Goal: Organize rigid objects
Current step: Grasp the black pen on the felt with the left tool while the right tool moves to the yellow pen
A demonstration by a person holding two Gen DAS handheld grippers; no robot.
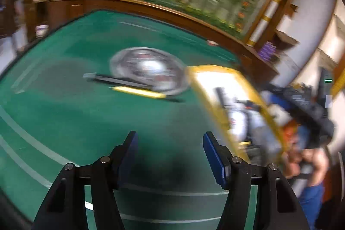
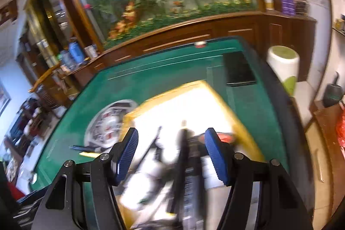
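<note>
Both tongs gape, gripping nothing. Yellow-rimmed tray [image 2: 217,100] sits right under the right gripper [image 2: 171,154] — dark, blurred items inside. From the left gripper [image 1: 170,156], tray is just right — round silver disc [image 1: 148,70] ahead on green table [image 1: 64,87].

matt green felt table [image 1: 64,83], glossy, perhaps metal, round dish [image 1: 148,70], ribbed blue pads [image 2: 127,152].
</note>
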